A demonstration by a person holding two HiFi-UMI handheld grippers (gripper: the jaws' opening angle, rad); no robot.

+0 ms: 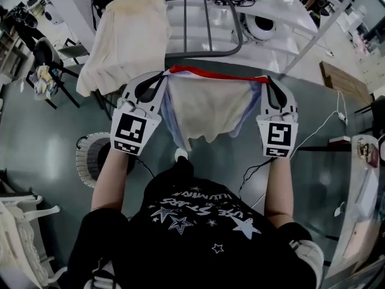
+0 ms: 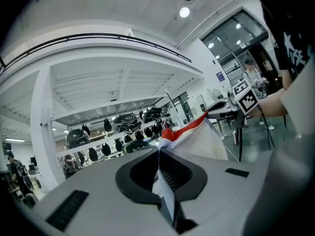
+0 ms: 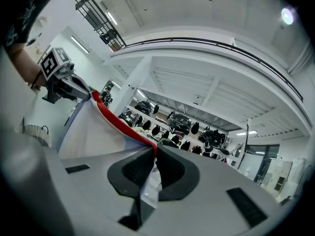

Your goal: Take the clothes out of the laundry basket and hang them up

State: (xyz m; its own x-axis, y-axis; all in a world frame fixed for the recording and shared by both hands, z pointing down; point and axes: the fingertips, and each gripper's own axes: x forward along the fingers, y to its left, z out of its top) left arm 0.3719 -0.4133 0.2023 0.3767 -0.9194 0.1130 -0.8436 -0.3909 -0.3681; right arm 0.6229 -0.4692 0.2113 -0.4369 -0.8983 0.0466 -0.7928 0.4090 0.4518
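Red-edged garment [image 1: 210,104]; lettering on black shirt [image 1: 198,233] unreadable

The garment [image 1: 210,110] is thin, limp white cloth edged in red, the drying rack [image 1: 208,26] smooth grey metal tubing, the floor [image 1: 48,143] glossy grey.

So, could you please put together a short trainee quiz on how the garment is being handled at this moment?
1. True or false: the left hand-held gripper is shut on the garment.
2. What colour is the garment's top edge? A red, B green, C black.
3. Fill in: a cream cloth already hangs on the ____.
Key: 1 true; 2 A; 3 rack.
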